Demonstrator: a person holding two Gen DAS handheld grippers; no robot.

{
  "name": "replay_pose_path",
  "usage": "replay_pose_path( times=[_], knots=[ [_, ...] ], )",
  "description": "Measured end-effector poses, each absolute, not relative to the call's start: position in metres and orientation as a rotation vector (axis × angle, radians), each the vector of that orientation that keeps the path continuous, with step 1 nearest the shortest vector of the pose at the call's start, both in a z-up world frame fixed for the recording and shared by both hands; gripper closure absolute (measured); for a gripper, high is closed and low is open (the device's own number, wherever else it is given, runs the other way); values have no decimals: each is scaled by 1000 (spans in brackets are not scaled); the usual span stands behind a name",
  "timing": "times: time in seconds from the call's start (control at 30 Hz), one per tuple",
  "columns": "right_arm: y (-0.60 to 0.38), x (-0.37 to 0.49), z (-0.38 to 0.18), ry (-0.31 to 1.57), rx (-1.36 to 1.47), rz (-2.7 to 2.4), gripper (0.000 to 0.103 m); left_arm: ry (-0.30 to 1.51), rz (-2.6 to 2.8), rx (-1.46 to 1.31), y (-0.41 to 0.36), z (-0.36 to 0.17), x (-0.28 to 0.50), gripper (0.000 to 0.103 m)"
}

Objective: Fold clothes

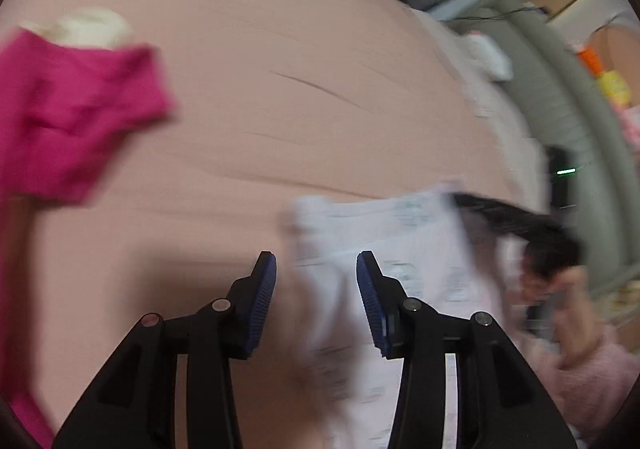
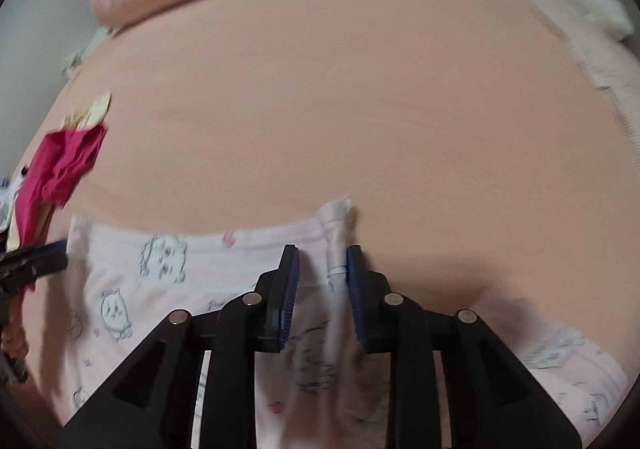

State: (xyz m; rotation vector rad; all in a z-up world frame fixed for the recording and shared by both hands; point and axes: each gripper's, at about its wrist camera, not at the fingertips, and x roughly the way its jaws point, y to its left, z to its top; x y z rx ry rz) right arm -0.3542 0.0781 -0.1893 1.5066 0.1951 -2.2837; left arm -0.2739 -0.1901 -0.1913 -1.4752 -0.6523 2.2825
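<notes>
The left gripper [image 1: 316, 265] stands open over the pale pink printed garment [image 2: 180, 269] on the peach bedsheet [image 2: 340, 109], the right gripper [image 2: 322, 257] is parted around its bunched edge, with a magenta garment [image 1: 68, 117] lying apart.

both jaws parted: left gripper [image 1: 316, 269] wide; right gripper [image 2: 322, 265] narrower

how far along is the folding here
Early. Nothing in view looks folded. In hand: the pale printed garment lies spread on the pink sheet; both the left gripper and the right gripper straddle its cloth with jaws apart, not pinching. Left: folding it, then the crumpled magenta garment lying to one side.
</notes>
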Motion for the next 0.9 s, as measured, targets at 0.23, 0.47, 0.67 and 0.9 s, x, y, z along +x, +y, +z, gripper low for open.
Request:
replay_pose_path(
  times=[0.23, 0.47, 0.67, 0.9],
  knots=[
    [90, -354, -193, 300, 1479, -2337, 71, -341, 2396, -1537, -173, -191, -285, 93],
    [99, -361, -199, 383, 1469, -2421, 65, -87, 2600, -1629, -218, -166, -286, 98],
    [101, -351, -193, 247, 1437, -2450, 66, -229, 2468, -1575, -205, -178, -279, 77],
    [89, -296, -145, 166, 1331, -2324, 66, -296, 2406, -1642, -192, -179, -225, 77]
  ],
)
